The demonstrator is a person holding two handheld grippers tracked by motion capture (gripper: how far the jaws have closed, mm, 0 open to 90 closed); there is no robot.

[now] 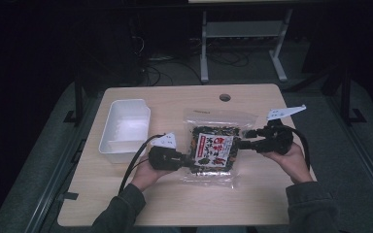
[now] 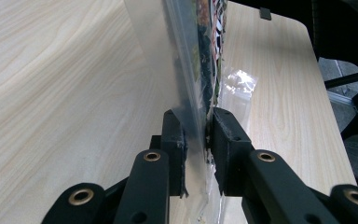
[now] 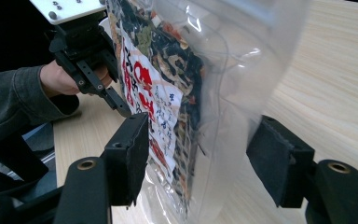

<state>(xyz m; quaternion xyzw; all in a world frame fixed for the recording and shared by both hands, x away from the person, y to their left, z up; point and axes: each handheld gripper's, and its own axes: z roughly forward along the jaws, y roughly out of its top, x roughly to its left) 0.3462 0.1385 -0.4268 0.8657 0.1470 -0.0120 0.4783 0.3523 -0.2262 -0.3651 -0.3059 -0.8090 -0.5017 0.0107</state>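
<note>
A clear plastic snack bag (image 1: 214, 148) with a white, red-lettered label and dark, mixed contents sits over the middle of the desk (image 1: 175, 204), between the two hands. In the gripper views it stands on edge rather than lying flat, its transparent top part reaching toward the far side of the desk.

The left tongs (image 1: 187, 161) pinch the bag at its near left edge: in the left gripper view the two black jaws are pressed together on the clear film (image 2: 193, 116), with the printed part rising just beyond them. The left hand (image 1: 148, 174) holds this gripper low over the desk, its cable trailing off to the near left.

The right tongs (image 1: 246, 138) are at the bag's right edge. In the right gripper view their jaws stand spread, one on the label side and one on the clear side of the bag (image 3: 182, 102); the label-side pad is at the film, the other is apart from it, so they do not clamp it. The right hand (image 1: 291, 158) holds this gripper from the right.

A white rectangular tub (image 1: 125, 127) stands on the left part of the desk, apart from the bag. A round hole (image 1: 225, 97) shows near the desk's far edge.
</note>
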